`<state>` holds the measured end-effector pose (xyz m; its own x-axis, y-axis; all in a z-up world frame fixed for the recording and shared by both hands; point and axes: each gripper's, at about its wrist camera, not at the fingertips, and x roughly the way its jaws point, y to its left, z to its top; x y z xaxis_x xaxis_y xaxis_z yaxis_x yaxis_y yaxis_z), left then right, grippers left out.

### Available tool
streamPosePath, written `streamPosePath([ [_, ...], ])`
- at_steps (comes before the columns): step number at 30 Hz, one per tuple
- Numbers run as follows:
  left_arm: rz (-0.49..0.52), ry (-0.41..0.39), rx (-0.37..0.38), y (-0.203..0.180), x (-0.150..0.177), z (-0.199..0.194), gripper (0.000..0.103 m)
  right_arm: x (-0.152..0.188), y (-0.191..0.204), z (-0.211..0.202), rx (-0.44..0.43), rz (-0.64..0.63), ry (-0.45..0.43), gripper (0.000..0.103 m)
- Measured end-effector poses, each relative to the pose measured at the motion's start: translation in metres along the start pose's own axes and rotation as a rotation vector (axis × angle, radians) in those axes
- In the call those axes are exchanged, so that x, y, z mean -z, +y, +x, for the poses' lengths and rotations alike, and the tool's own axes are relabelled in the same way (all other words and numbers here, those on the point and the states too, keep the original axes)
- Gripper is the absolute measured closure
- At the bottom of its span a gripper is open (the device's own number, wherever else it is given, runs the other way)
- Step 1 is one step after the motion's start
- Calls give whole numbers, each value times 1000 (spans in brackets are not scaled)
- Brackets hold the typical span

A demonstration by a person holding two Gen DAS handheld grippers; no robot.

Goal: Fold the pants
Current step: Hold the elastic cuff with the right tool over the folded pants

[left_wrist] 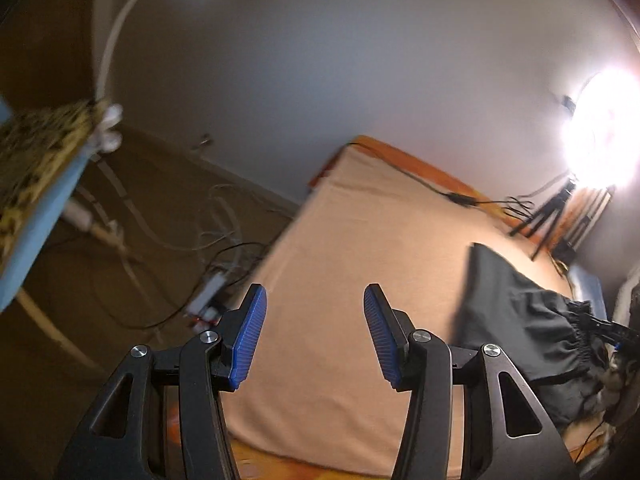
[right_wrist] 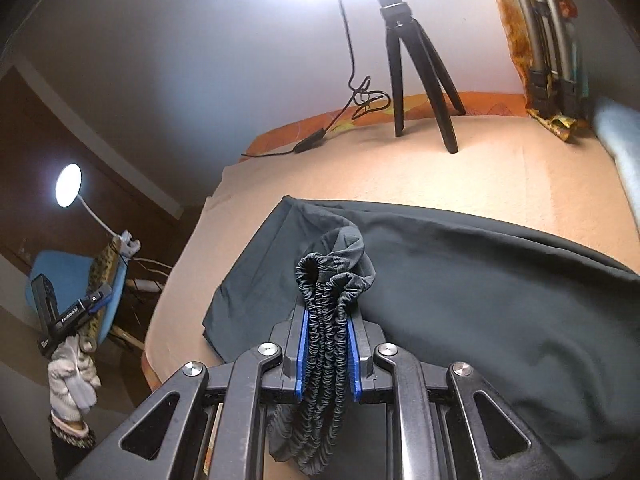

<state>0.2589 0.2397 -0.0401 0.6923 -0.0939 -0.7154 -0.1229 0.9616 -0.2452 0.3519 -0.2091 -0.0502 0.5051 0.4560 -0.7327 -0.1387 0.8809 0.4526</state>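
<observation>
Clamping the bunched elastic waistband (right_wrist: 326, 344) of the dark pants (right_wrist: 460, 288), the right gripper (right_wrist: 326, 354) fills the lower middle of the right wrist view, its blue pads pressed against the gathered band from both sides. A loop of the band sticks up past the pad tips, and more of it hangs down below the jaws. The rest of the pants lies spread over the peach sheet (right_wrist: 480, 176) of the bed, running from the centre toward the right edge of the frame, with one folded corner at the centre left.

At the lower left of that same view a gloved hand (right_wrist: 74, 376) holds the left gripper beside the bed.

In the left wrist view the left gripper (left_wrist: 315, 336) sits at the bottom centre with its jaws apart and nothing between them, only bare sheet showing in the gap. The pants appear at the right edge of this frame, the ruffled waistband near the lower right.

A black tripod (right_wrist: 420, 68) stands on the bed at the upper centre of the right wrist view, a black cable (right_wrist: 340, 120) trailing to its left. A blue chair (right_wrist: 76, 276) and a lit round lamp (right_wrist: 69, 185) sit at the left.
</observation>
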Motion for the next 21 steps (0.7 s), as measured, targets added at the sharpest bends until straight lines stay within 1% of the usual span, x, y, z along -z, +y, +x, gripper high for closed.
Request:
streamPosePath([
  [2,-32,-14,-19,24,5,-2,54,-1,6,2,23,-35,0,88],
  [4,-48,-25,-42,45,12,-10,54,-2,6,1,33,-34,0,88],
  [6,-51,-33,-56,55,15,-17,54,-1,6,1,37,-22,-4,88],
  [9,-50,-39,-31,54,19,-29,54,2,0,-8,49,-14,-15,88],
  [13,15,-52,20,22,21,-46,54,9,-17,-26,49,32,-28,88],
  [15,59,-55,58,-6,24,-54,54,16,-25,-38,53,41,-32,88],
  [17,85,-45,91,-25,29,-59,54,21,-32,-50,58,41,-40,88],
  [21,140,-11,150,-77,39,-55,54,28,-54,-79,64,66,-69,88],
])
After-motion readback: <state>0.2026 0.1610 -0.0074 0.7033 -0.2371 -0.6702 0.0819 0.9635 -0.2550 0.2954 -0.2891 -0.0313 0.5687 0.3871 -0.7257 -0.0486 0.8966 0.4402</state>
